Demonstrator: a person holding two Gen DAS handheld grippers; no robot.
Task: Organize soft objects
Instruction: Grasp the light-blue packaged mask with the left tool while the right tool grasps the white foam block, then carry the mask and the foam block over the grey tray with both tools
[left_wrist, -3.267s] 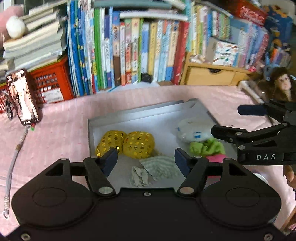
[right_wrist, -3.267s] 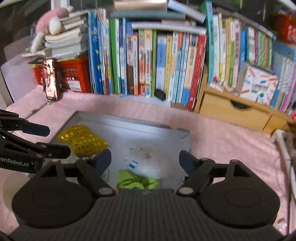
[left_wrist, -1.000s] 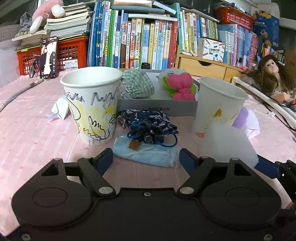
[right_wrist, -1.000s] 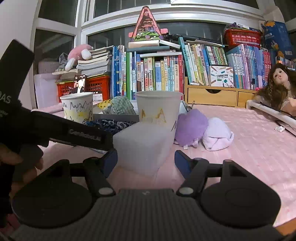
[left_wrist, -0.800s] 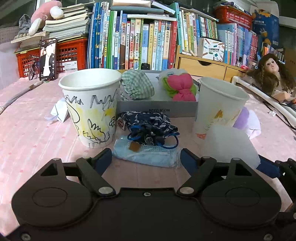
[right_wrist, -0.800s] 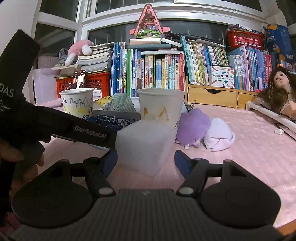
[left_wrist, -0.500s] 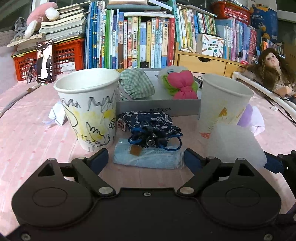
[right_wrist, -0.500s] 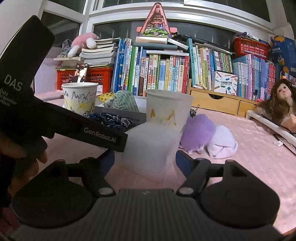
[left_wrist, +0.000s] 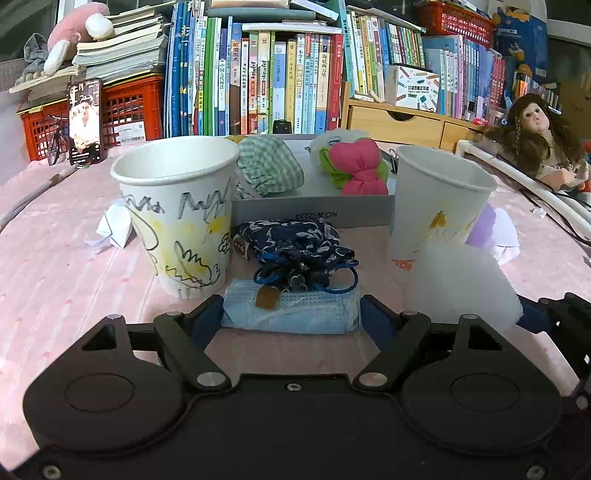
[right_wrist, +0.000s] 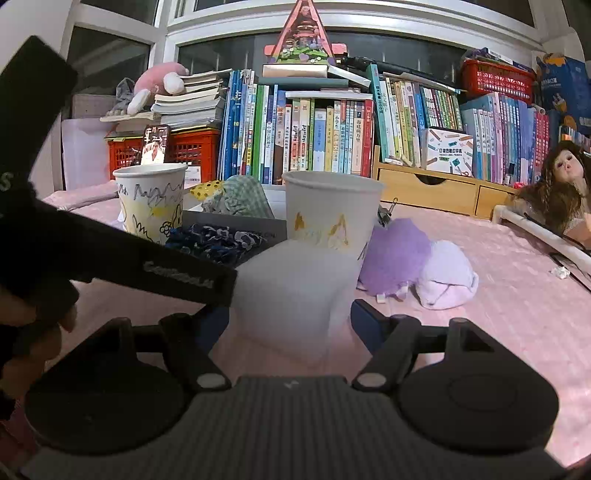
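My left gripper (left_wrist: 291, 317) is open, low over the pink cloth, its fingers either side of a light blue face mask (left_wrist: 291, 310). A dark blue patterned pouch (left_wrist: 295, 249) lies on the mask's far edge. My right gripper (right_wrist: 290, 325) is open around a white sponge block (right_wrist: 291, 295), which also shows in the left wrist view (left_wrist: 465, 284). I cannot tell if the pads touch it. A grey box (left_wrist: 314, 210) behind holds a green checked cloth (left_wrist: 271, 170), a pink and green soft toy (left_wrist: 356, 171) and a yellow sequin piece (right_wrist: 207, 190). Two purple soft items (right_wrist: 417, 264) lie to the right.
Two paper cups stand on the cloth, a scribbled one (left_wrist: 181, 210) at left and a plainer one (left_wrist: 439, 206) at right. A crumpled tissue (left_wrist: 114, 227) lies left. Books (left_wrist: 266, 77), a red crate (left_wrist: 125, 107), wooden drawers (left_wrist: 399, 122) and a doll (left_wrist: 535, 136) line the back.
Both grippers came down from above the grey box to table level in front of it. In the last second the left crept forward to the mask, the right to the sponge.
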